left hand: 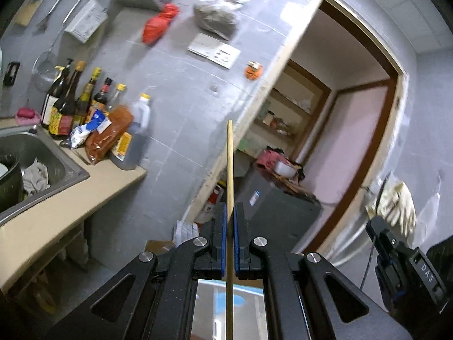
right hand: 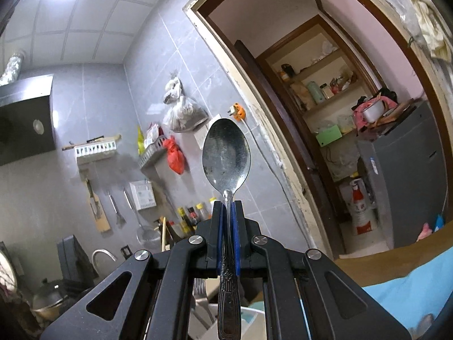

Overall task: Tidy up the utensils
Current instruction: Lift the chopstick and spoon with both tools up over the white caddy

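The only writing we can read is "DAS", white on the black body of the right gripper (left hand: 407, 266) where it shows at the edge of the left wrist view; the labels on the sauce bottles (left hand: 73, 104) are too blurred to make out. That view alone shows us the steel sink (left hand: 53, 153) and the beige counter (left hand: 85, 192) beside it — the bottles stand at the counter's back against the grey tiled wall. The right wrist view alone gives us the ceiling light, the black range hood (right hand: 25, 119), the red bag (right hand: 175, 155) hanging on the wall, and the shelves (right hand: 322, 85) through the doorway. Our left gripper (left hand: 230, 212) is nearly closed, its blue pads clamped on a single wooden chopstick (left hand: 230, 170) that points straight ahead in the air. Our right gripper (right hand: 228, 206) is likewise pinched almost shut on the neck of a metal spoon (right hand: 226, 155) — bowl forward, patterned handle running back between the fingers.
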`<state>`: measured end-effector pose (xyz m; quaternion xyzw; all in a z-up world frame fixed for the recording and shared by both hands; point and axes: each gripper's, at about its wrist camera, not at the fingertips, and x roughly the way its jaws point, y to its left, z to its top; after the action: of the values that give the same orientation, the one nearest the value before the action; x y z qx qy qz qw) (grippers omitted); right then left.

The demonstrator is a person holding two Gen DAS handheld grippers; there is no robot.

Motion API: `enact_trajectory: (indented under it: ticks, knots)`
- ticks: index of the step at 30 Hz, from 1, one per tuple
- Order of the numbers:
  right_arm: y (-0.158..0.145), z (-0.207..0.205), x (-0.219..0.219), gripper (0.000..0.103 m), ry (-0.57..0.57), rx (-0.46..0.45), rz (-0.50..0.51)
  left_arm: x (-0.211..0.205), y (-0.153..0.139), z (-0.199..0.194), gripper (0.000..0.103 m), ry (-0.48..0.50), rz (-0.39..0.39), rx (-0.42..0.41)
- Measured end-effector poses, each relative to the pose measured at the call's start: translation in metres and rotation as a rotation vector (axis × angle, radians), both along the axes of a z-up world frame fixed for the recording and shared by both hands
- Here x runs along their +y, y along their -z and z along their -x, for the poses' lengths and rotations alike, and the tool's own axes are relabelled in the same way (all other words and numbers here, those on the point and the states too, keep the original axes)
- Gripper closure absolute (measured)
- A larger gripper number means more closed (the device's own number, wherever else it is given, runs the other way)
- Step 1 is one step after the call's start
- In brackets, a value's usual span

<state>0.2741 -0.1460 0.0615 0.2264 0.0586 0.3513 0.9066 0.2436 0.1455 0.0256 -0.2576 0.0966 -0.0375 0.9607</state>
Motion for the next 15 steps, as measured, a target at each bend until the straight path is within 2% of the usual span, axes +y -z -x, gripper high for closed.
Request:
enact_trajectory:
  ticks: [6, 15]
  knots:
    - [0.018, -0.008, 0.014, 0.099, 0.011, 0.005, -0.007, 0.011, 0.005, -0.004, 0.101, -0.024, 0.000, -0.047]
    - [0.039, -0.006, 0.026, 0.099, 0.034, 0.004, 0.044, -0.003, 0.015, -0.003, 0.101, -0.074, -0.082, -0.141]
